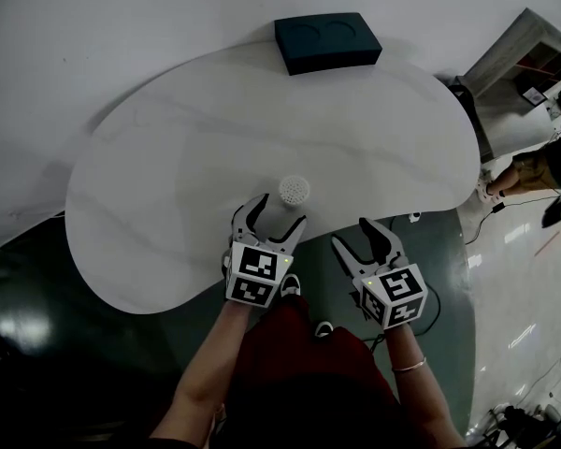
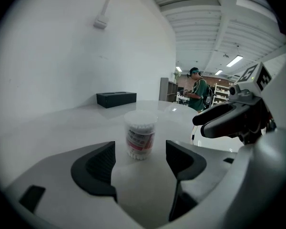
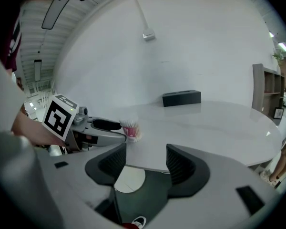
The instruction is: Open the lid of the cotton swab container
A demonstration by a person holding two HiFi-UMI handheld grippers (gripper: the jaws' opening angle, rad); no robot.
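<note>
Facing the cotton swab container (image 2: 140, 140), upright just ahead of the left tongs (image 1: 277, 214), spread wide, touching nothing. Best pinch its body low, then bring the right tongs (image 1: 357, 236), likewise spread and empty, onto the lid (image 1: 294, 190).

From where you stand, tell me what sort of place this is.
Probably an indoor workshop or lab hall: strip lights on a ribbed ceiling, shelves at the back, cables across a glossy floor.

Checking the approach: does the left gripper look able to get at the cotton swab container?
Probably yes: the left gripper is open and faces the upright cotton swab container, with only bare table between them.
</note>
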